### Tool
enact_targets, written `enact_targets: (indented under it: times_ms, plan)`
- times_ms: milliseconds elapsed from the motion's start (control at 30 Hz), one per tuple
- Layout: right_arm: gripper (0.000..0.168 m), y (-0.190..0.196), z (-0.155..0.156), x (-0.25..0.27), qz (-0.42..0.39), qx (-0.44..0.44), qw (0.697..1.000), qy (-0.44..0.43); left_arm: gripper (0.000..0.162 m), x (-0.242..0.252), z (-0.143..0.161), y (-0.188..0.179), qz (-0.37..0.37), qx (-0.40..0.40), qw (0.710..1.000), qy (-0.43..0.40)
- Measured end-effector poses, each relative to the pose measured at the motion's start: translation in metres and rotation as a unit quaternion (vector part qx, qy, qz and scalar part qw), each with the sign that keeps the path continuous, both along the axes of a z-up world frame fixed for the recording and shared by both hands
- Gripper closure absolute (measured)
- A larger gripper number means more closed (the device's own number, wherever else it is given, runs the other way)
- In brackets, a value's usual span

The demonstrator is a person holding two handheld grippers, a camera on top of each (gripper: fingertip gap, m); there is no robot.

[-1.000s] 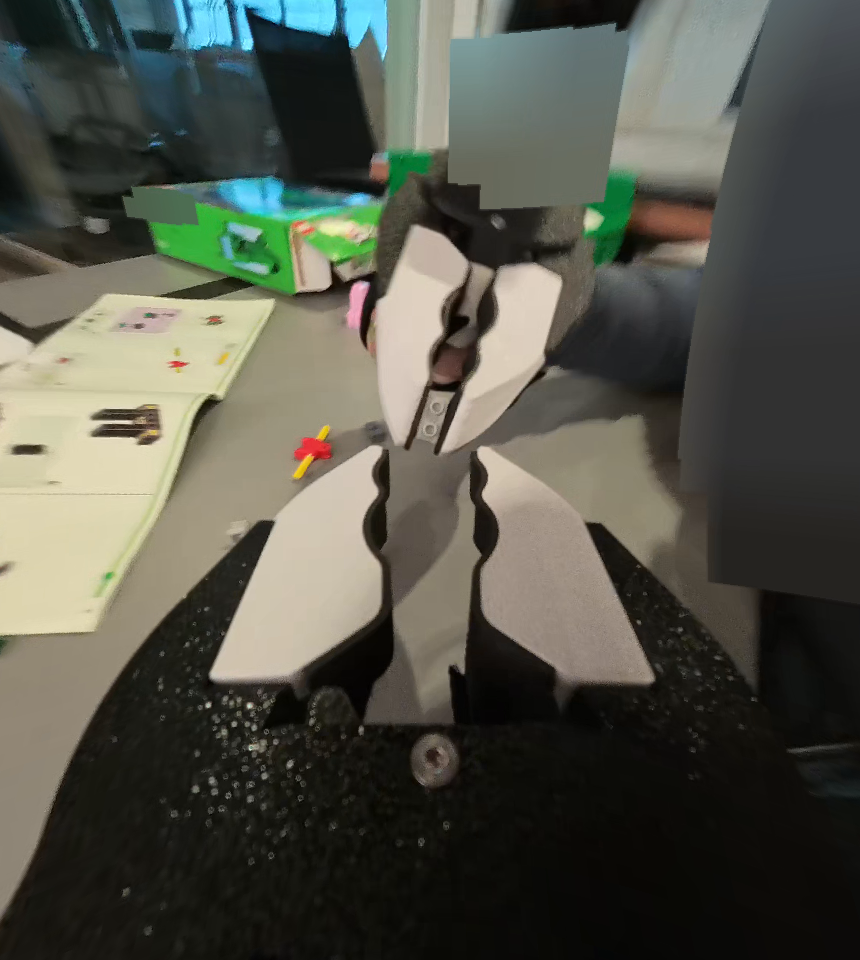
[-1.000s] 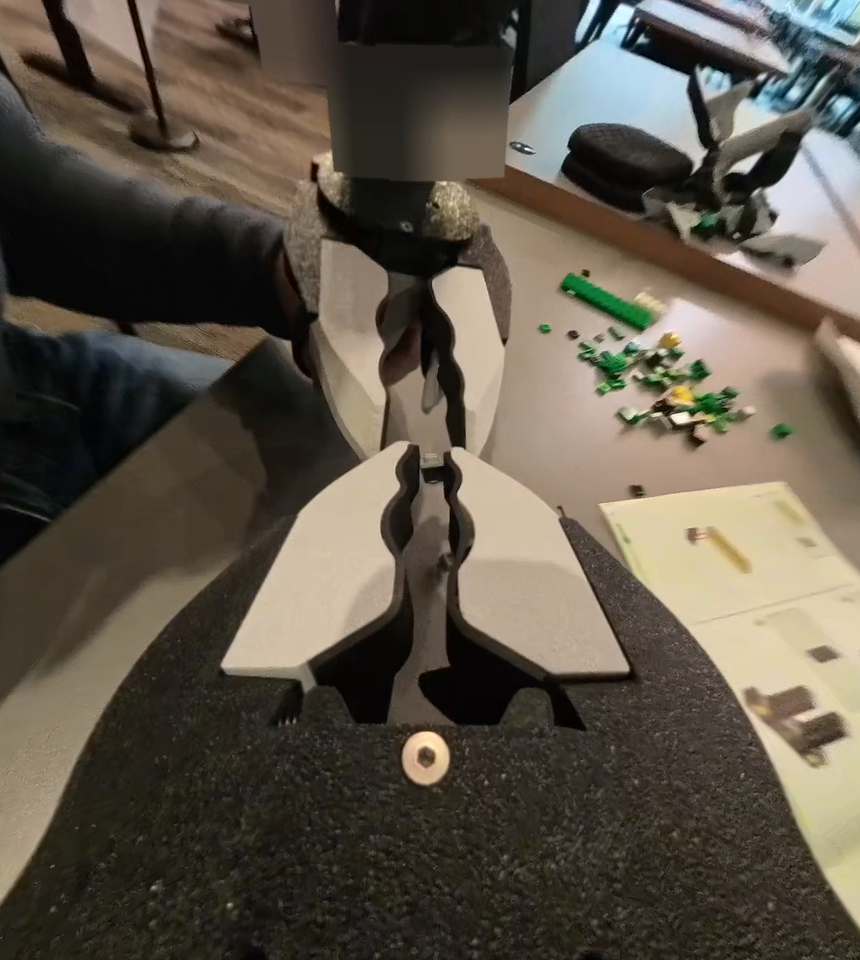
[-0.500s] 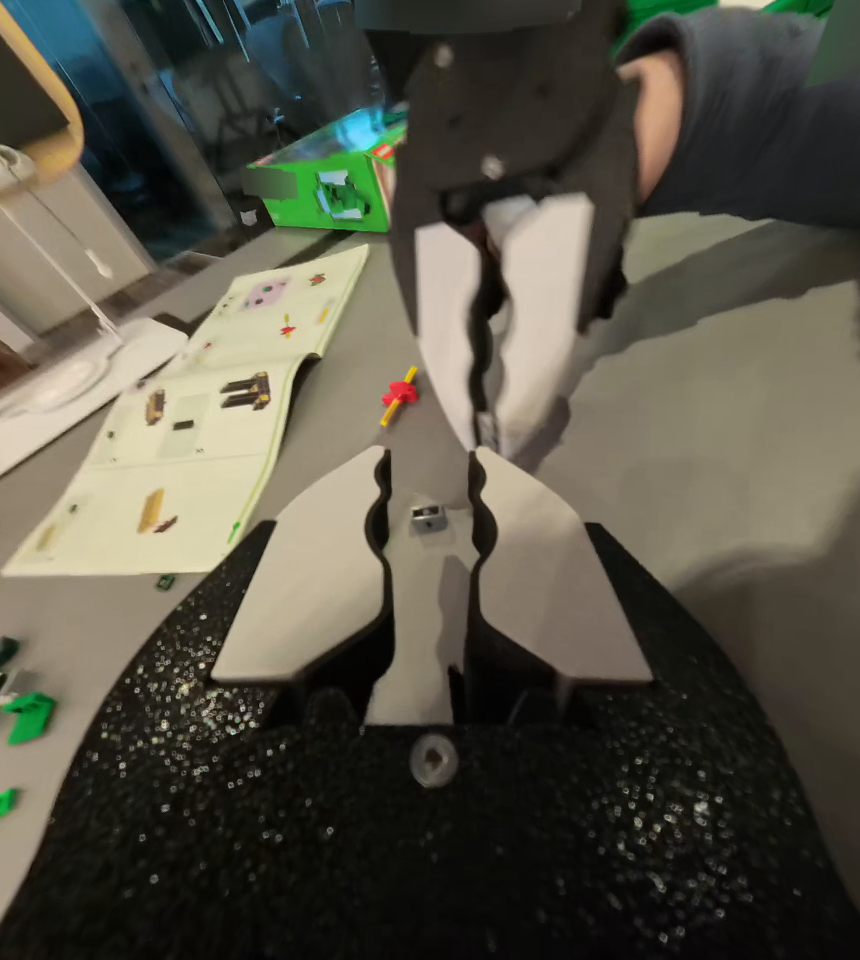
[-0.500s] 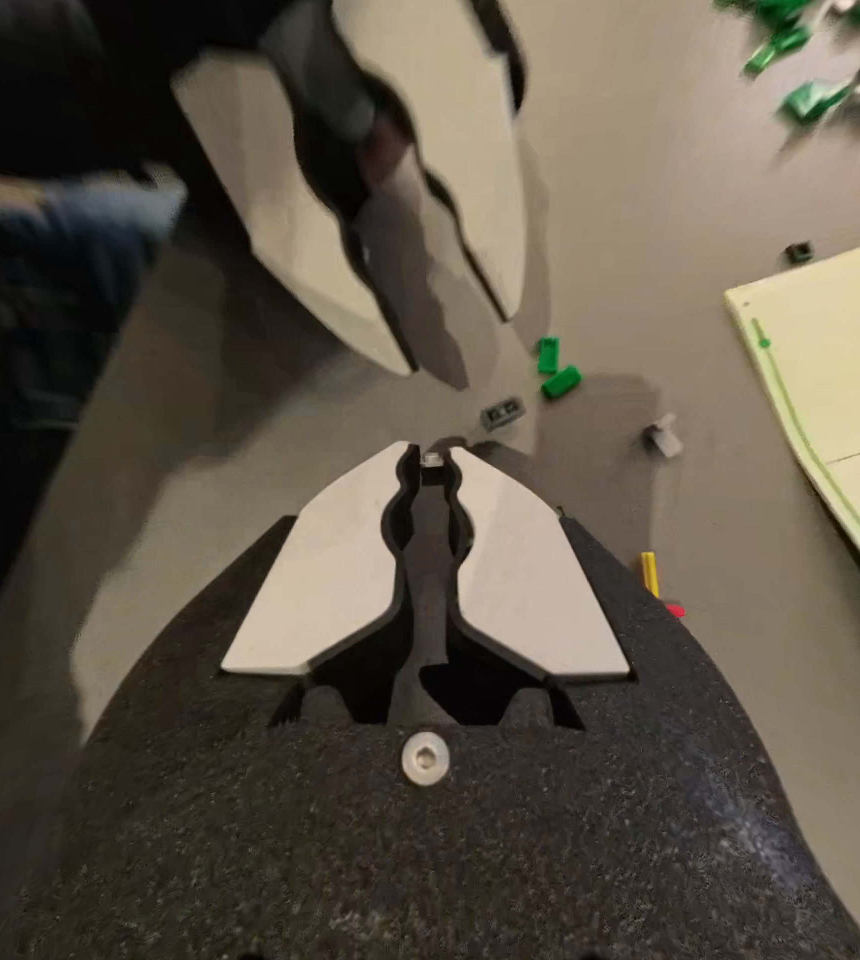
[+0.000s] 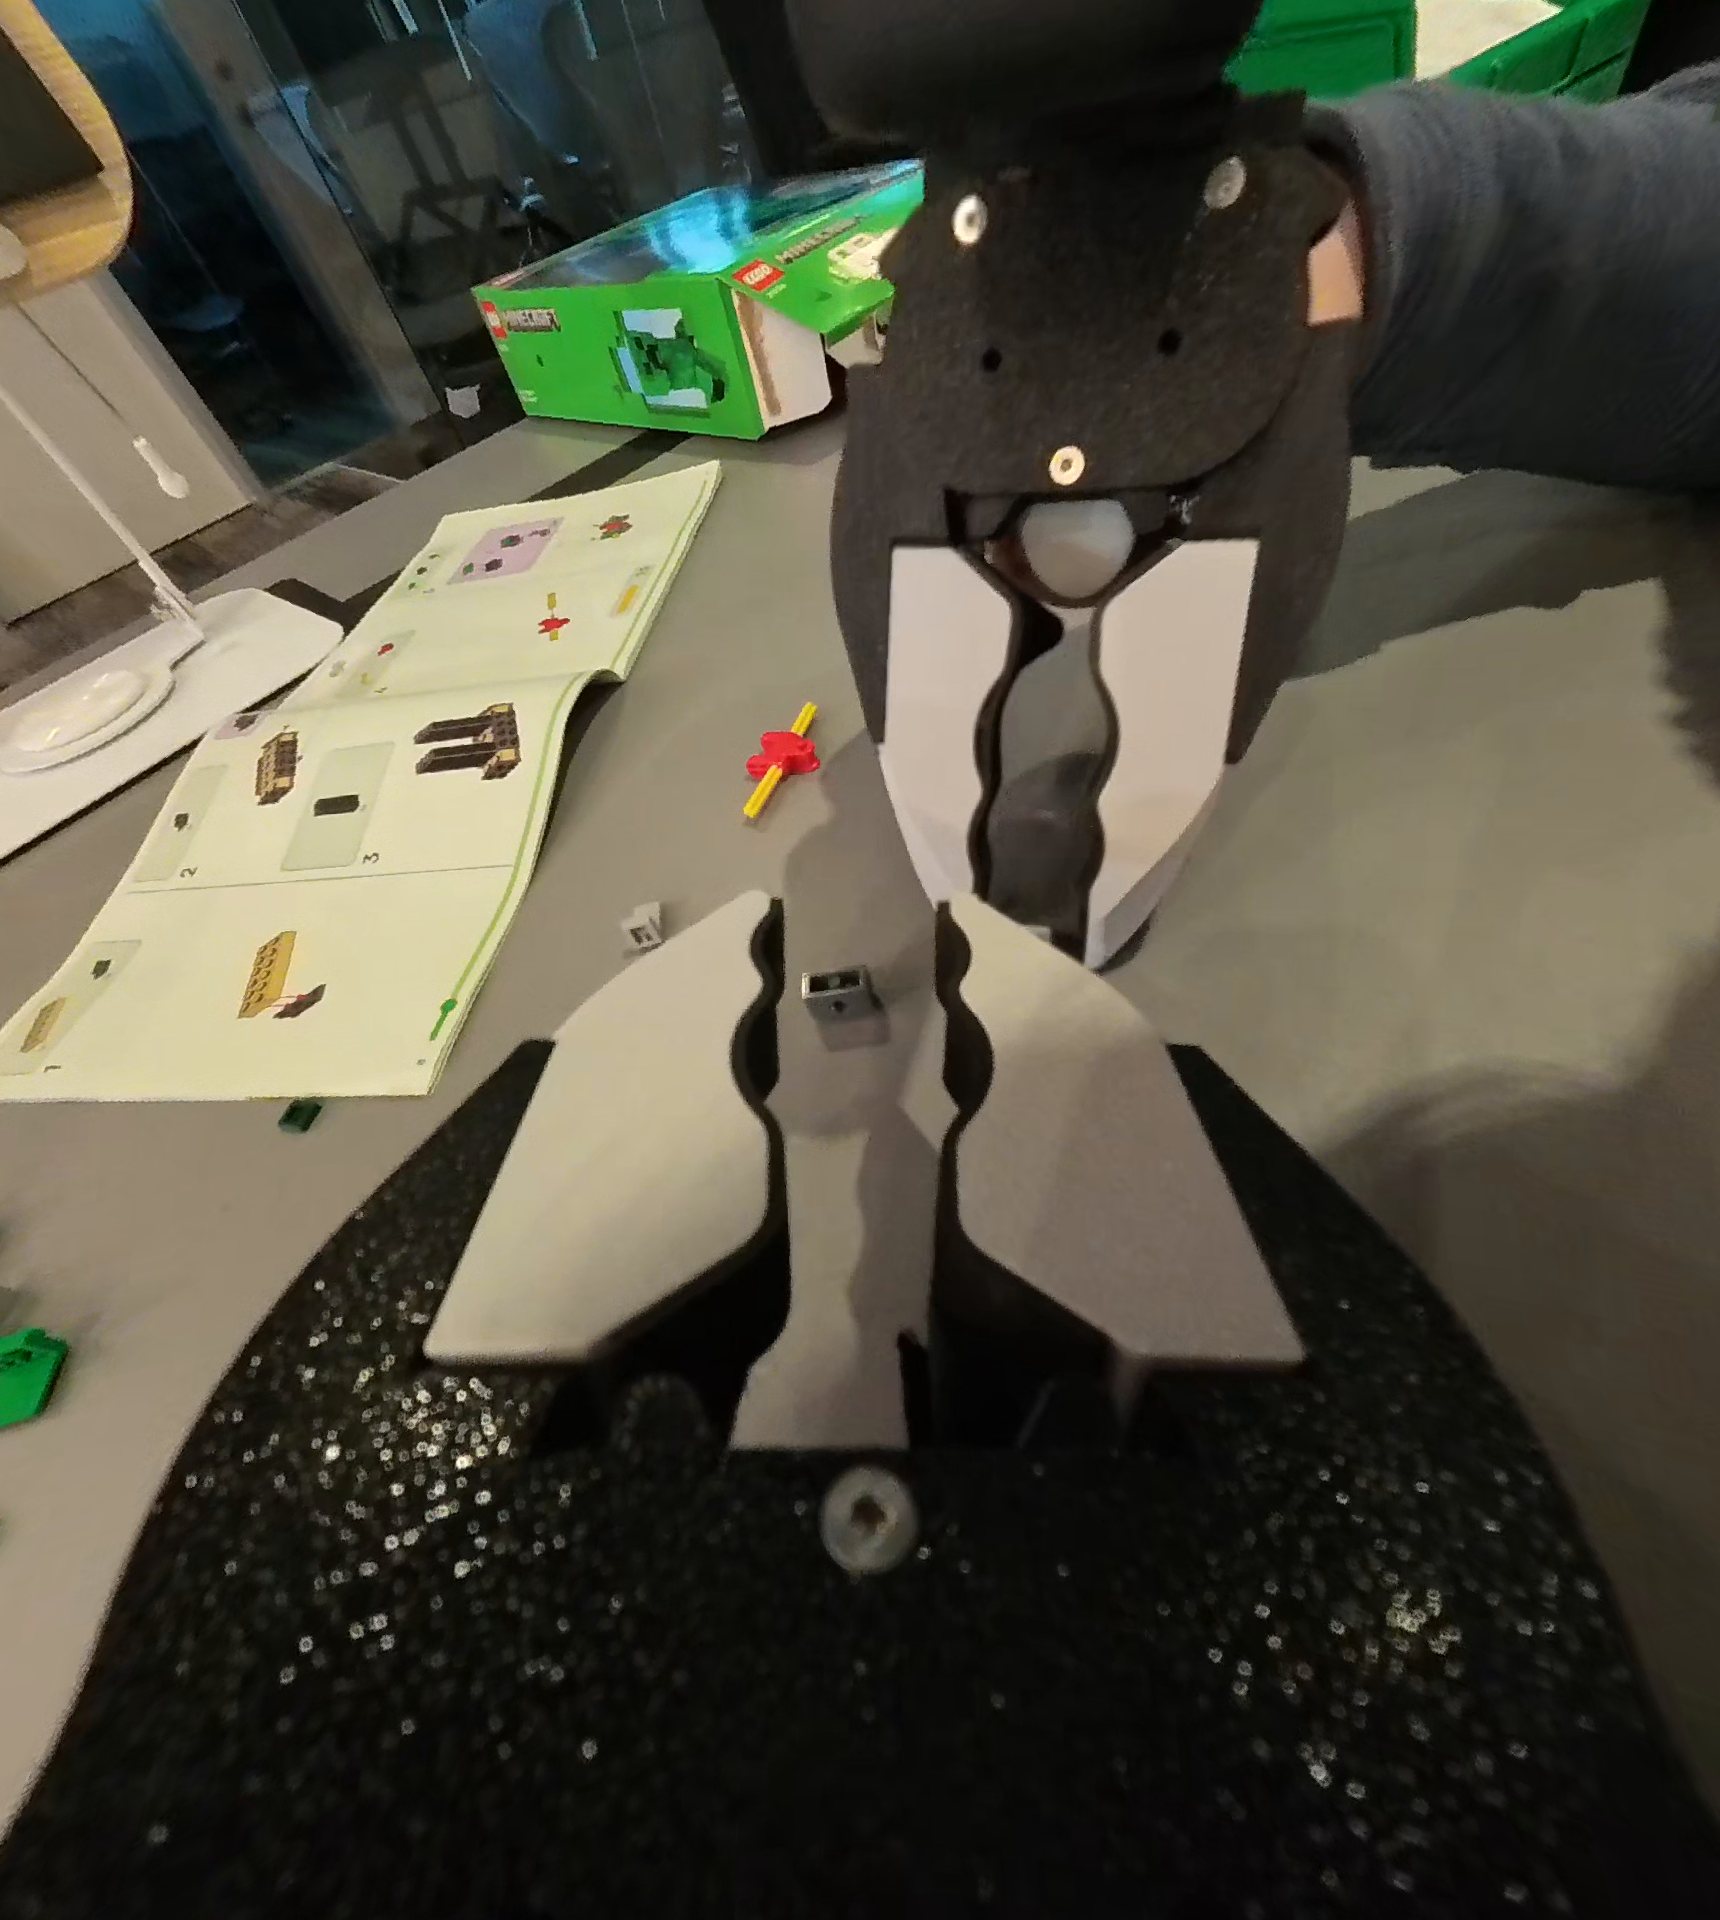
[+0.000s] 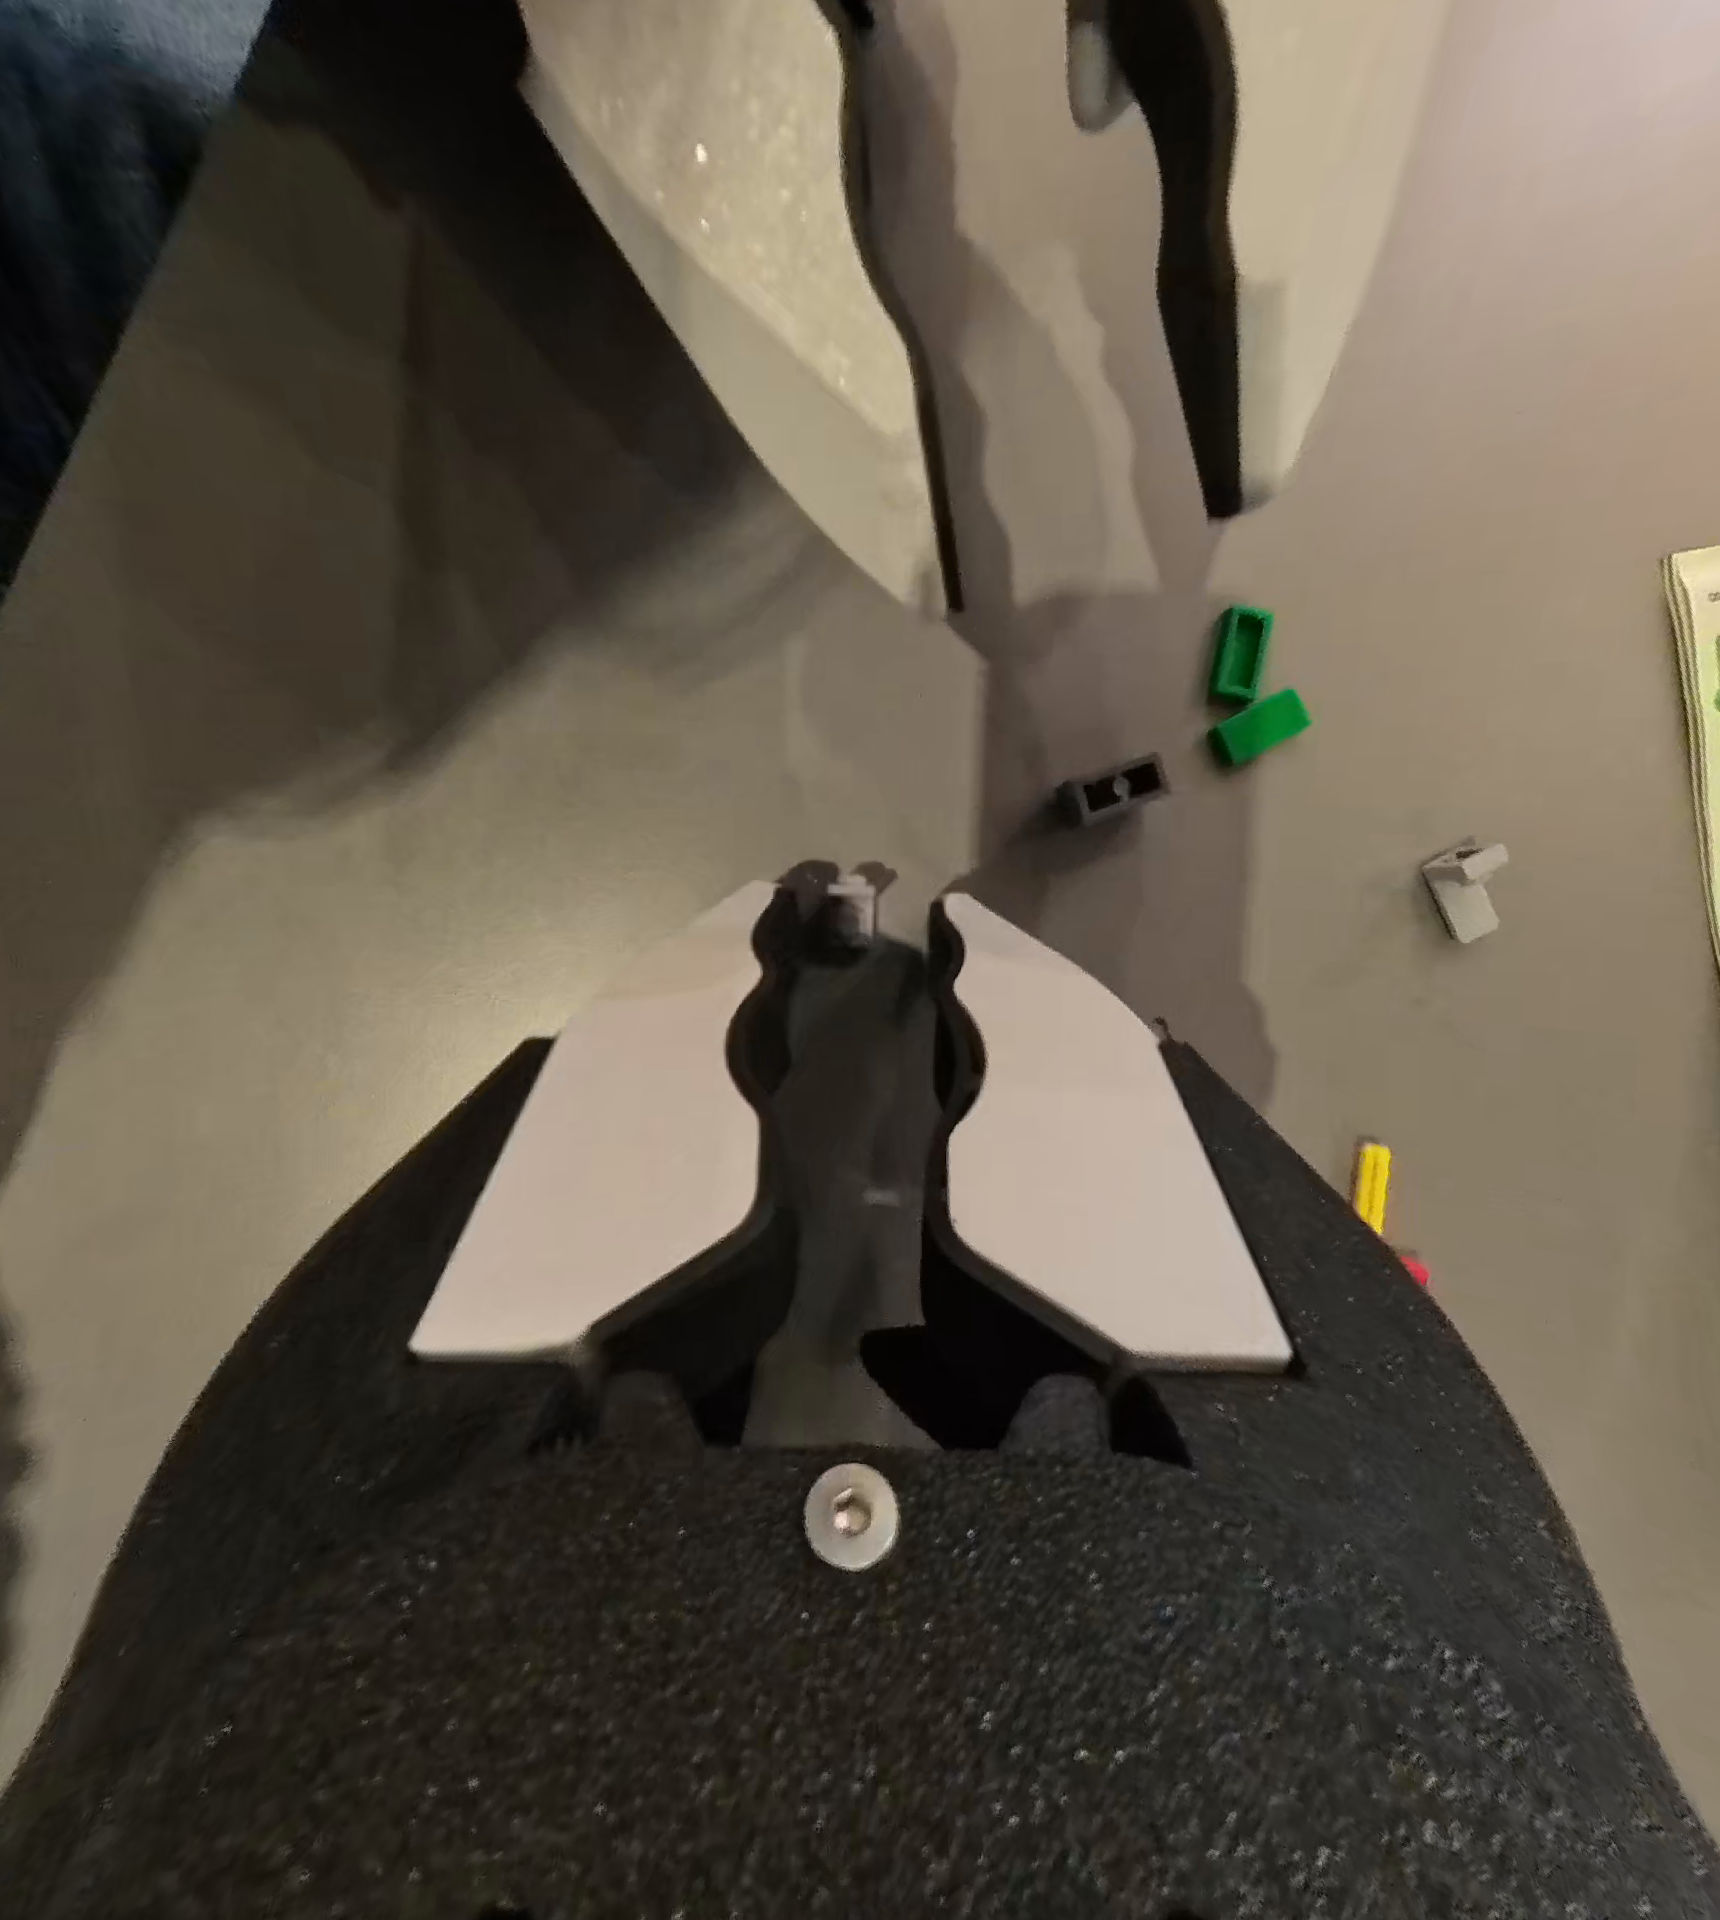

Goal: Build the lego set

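Note:
My left gripper point(image 5: 856, 909) is open just above the grey table point(image 5: 1458, 935). A small dark grey brick point(image 5: 840, 1003) lies loose on the table between its fingers, and it also shows in the right wrist view point(image 6: 1110, 787). My right gripper point(image 6: 861, 899) points down at the table just beyond the left one point(image 5: 1038, 925). Its jaws stand apart with a tiny light grey piece point(image 6: 851, 902) between the tips. The piece is blurred, and the fingers do not seem to press on it. The left gripper point(image 6: 1074, 561) fills the top of the right wrist view.
An open instruction booklet point(image 5: 347, 810) lies to the left, with a green set box point(image 5: 658, 353) behind it. A red and yellow piece point(image 5: 783, 756), a light grey piece point(image 6: 1464, 883) and two green bricks point(image 6: 1240, 652) lie nearby. Several green pieces point(image 5: 4, 1371) sit at the far left. There is about 7 cm between the tips of the two grippers.
Both grippers came down from facing each other in the air to the table. The right gripper's jaws have widened around the tiny grey piece. The left stays open over the dark brick.

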State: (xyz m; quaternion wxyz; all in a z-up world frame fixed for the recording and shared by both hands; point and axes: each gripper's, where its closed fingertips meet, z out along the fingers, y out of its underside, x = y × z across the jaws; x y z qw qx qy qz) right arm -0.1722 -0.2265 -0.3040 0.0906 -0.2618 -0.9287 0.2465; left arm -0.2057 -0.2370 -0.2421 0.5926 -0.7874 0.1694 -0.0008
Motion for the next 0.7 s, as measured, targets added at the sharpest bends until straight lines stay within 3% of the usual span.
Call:
enact_targets:
  times_ms: [367,600,700]
  plan:
    - [0.149,0.007,0.009,0.008,-0.012,-0.095,0.995,0.019,0.136,0.014,-0.012,-0.01,-0.043,-0.041,0.998,0.013]
    - [0.16,0.001,0.001,0.002,-0.013,-0.079,0.994,0.076,0.136,0.018,-0.016,-0.01,-0.053,-0.046,0.997,0.02]
    - [0.16,0.0,0.002,0.002,-0.024,-0.099,0.993,0.06,0.136,0.019,-0.018,-0.01,-0.059,-0.048,0.997,0.028]
